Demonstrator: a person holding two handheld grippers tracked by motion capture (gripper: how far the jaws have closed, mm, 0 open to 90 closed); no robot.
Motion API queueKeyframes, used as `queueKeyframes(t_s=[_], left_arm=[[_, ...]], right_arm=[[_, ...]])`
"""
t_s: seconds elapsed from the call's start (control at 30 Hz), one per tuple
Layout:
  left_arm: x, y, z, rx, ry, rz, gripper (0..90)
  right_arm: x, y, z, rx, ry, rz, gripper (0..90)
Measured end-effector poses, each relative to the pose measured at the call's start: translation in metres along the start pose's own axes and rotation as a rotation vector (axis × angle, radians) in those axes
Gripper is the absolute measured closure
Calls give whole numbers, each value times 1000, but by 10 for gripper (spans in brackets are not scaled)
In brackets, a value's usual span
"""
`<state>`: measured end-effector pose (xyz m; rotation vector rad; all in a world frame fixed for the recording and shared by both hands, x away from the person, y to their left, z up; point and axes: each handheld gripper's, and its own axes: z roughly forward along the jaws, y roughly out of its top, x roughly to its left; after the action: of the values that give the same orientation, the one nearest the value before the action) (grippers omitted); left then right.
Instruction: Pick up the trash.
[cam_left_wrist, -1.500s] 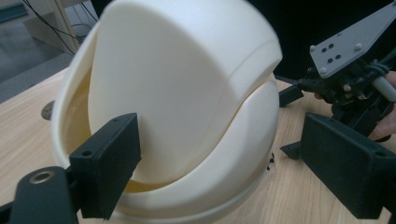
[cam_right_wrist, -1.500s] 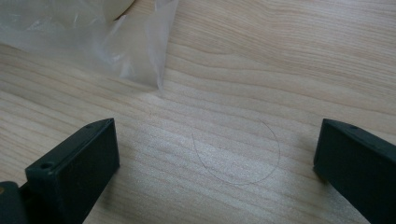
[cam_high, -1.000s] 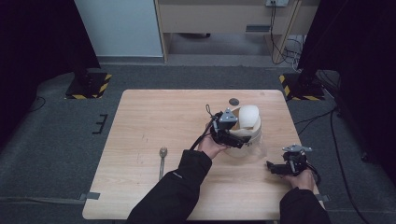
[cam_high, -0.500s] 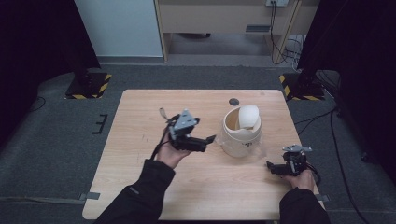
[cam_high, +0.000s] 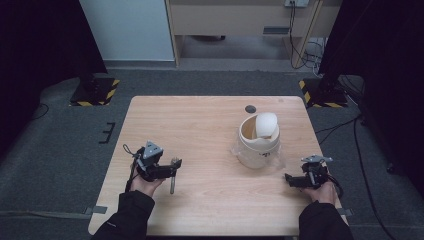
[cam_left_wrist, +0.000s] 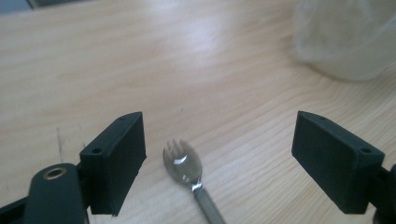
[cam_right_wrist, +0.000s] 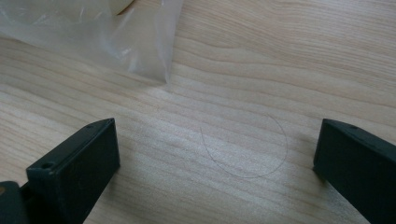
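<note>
— Since a second ago the left gripper (cam_high: 176, 163) has swung away from the cream container (cam_high: 258, 140) and come down over the near-left part of the wooden table (cam_high: 200, 120), hasn't it?

— Yes, and its jaws have just been closing a little. They are still spread wide, and nothing is pinched between them.

— What lies under them?

— A metal fork (cam_left_wrist: 183, 163), flat on the pale, streaky wood grain. In the left gripper view its short tines and shiny rounded head sit between the two blocky black jaws, closer to the left one, touching neither. Its slim handle runs down toward the camera.

— And further right?

— The container stands right of centre: round, smooth, matte cream, with a domed white lid (cam_high: 266, 125) tilted up at its far side. Crinkled clear plastic film (cam_right_wrist: 130, 42) lies around its base.

— The right gripper (cam_high: 289, 178)?

— Near the front right edge, unmoved, jaws released over bare wood, just short of the film's corner.
</note>
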<state>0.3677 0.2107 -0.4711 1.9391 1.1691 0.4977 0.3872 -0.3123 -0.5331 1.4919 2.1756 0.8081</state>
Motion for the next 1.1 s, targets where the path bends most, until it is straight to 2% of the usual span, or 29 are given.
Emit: queueKeyframes(t_s=[0.03, 0.1, 0.17, 0.2, 0.3, 0.37, 0.47, 0.63, 0.67, 0.73, 0.8, 0.83, 0.87, 0.9, 0.97, 1.1], left_arm=[[2, -7, 7, 44, 1, -11, 182], [3, -9, 9, 58, 8, -7, 187], [2, -17, 17, 94, 8, -12, 191], [2, -17, 17, 94, 8, -12, 194], [-1, -24, 26, 150, 21, 9, 210], [-2, -25, 28, 158, 20, 18, 222], [-4, -27, 33, 186, 29, 44, 274], [-7, -31, 38, 245, 60, 65, 397], [-7, -32, 38, 240, 60, 59, 397], [-7, -31, 38, 237, 64, 40, 462], [-8, -32, 38, 228, 71, 34, 578], [-8, -31, 38, 226, 74, 31, 578], [-7, -32, 38, 224, 75, 31, 677], [-7, -32, 38, 223, 77, 28, 677], [-4, -31, 37, 222, 85, 13, 771], [-2, -31, 37, 220, 82, -13, 786]], right_arm=[[0, 0, 0, 0, 6, -14, 6], [0, 0, 0, 0, 7, -15, 6], [0, 1, 0, 8, 11, -20, 6], [0, 1, 0, 8, 11, -20, 6], [1, 1, -1, 16, 13, -17, 7], [1, 1, -1, 17, 13, -16, 7], [1, 1, -1, 19, 13, -16, 7], [1, 2, -1, 24, 10, -15, 9], [1, 2, -1, 24, 10, -15, 9], [1, 2, -1, 26, 9, -14, 12], [1, 2, -1, 26, 8, -15, 18], [1, 2, -2, 30, 8, -13, 25], [1, 2, -2, 27, 5, -7, 33], [0, 3, -2, 29, 3, -9, 42], [0, 4, -4, 41, -3, 4, 78], [-2, 5, -7, 49, -7, 24, 137]])
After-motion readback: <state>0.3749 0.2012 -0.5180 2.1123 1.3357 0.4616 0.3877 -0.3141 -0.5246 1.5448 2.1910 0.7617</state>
